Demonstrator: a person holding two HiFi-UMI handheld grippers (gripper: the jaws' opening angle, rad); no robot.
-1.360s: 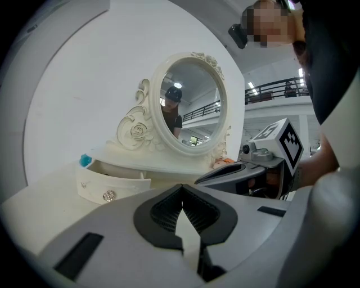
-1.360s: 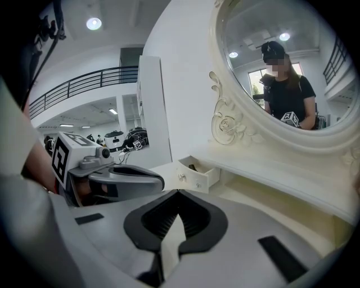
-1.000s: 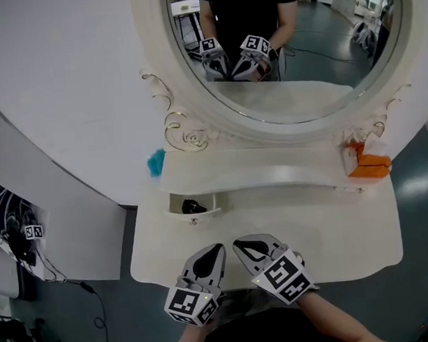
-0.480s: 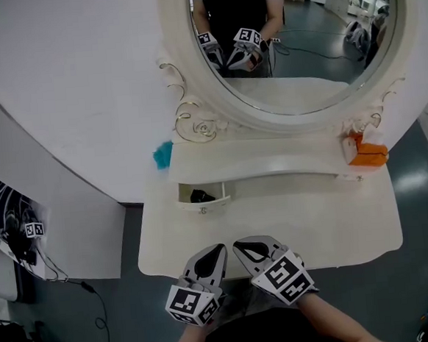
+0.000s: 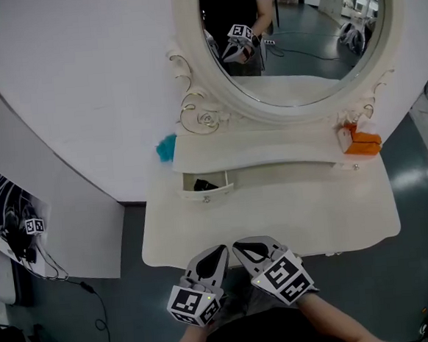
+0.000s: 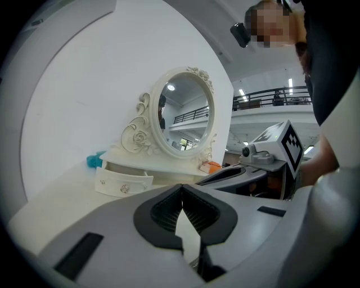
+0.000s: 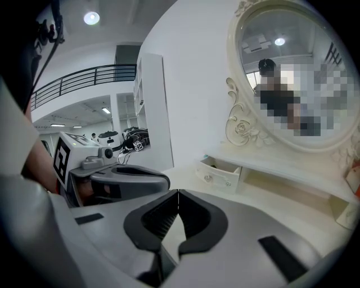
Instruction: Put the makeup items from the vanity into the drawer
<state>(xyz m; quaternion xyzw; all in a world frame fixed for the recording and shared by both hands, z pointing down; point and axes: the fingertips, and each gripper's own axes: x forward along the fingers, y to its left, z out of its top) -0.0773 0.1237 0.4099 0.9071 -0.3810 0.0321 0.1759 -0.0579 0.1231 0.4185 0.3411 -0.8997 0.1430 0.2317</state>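
Left gripper (image 5: 219, 250) and right gripper (image 5: 238, 246): fingers pressed together, empty, at table (image 5: 313, 218) front. Orange makeup item (image 5: 362, 144) sits far right on shelf (image 5: 272, 154), well apart from open drawer (image 5: 210, 195). Likely light, rigid; pinch its sides.

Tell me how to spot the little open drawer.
Look at the big oval mirror on the white vanity. Under the shelf below it, at the left end, sits the drawer. It is pulled out, with something dark inside.
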